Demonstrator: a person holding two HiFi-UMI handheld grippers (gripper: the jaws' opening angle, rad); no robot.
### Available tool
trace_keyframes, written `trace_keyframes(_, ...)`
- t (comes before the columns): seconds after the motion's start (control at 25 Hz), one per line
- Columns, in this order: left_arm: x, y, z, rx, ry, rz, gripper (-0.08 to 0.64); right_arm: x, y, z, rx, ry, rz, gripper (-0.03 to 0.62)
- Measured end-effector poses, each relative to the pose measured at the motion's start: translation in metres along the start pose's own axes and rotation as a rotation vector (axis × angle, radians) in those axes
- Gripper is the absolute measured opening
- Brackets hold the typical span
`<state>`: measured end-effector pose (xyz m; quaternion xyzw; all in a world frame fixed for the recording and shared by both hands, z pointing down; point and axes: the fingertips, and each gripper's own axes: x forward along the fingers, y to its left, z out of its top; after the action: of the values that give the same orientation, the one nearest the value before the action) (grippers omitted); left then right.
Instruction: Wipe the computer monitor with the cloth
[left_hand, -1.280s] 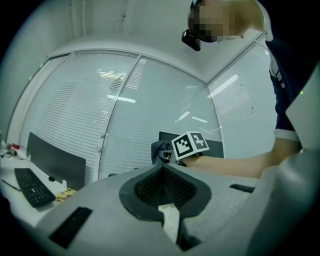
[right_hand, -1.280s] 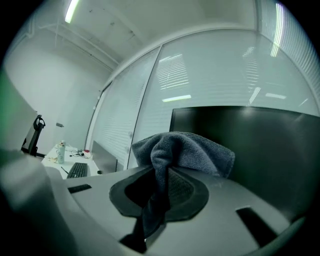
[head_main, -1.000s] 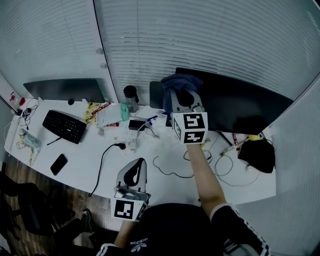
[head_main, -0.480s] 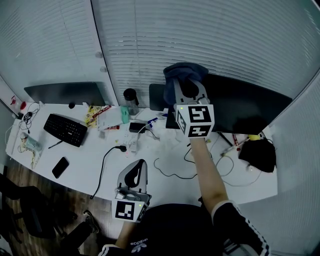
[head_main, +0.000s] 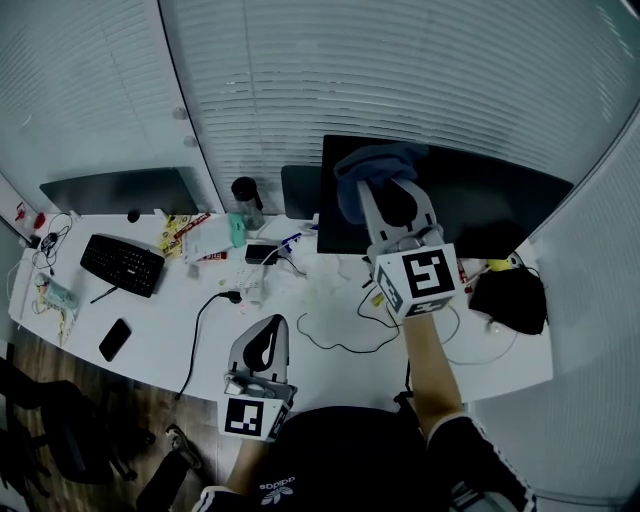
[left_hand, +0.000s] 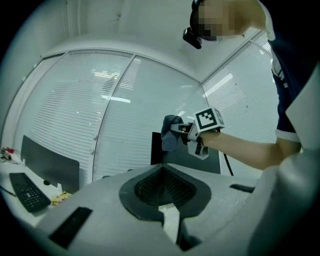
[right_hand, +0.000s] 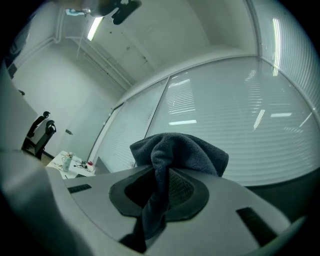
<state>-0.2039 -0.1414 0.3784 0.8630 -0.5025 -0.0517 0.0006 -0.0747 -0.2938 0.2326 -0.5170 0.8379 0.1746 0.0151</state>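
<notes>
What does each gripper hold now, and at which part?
The right gripper pinches the cloth by a bunched fold; the left gripper, shut, holds nothing.

Left gripper (head_main: 268, 335): pale grey shell with a black oval recess; dark mesh lining (left_hand: 162, 187) inside the jaws.
Right gripper (head_main: 388, 195): matching grey shell.
Marker cubes (head_main: 425, 280): white, with black square patterns.
Shirt (head_main: 330, 460): dark, with a white logo.
Right sleeve (head_main: 470, 470): short, dark, white-striped.
</notes>
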Motion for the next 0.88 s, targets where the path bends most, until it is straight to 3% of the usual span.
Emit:
trace_keyframes(0.2,0.002,-0.035,0.008,0.014,-0.015,-0.047,0.005,-0.090,-0.027,0.026,-0.039,-0.032,-0.022,0.048)
trace_keyframes(0.44,-0.010,-0.098,0.001,0.020,0.015,-0.080,0.005,-0.237,-0.074,0.028,-0.056,-0.004,-0.155,0.048)
trace_keyframes(0.64,-0.038,-0.173,-0.009,0.002,0.048,-0.095,0.005,-0.366,-0.094,0.009,0.030,0.074,-0.239,0.048)
trace_keyframes(0.88,-0.088,-0.275,-0.023,0.002,0.076,-0.111,0.005,-0.492,-0.081,-0.013,0.155,0.152,-0.233,0.048)
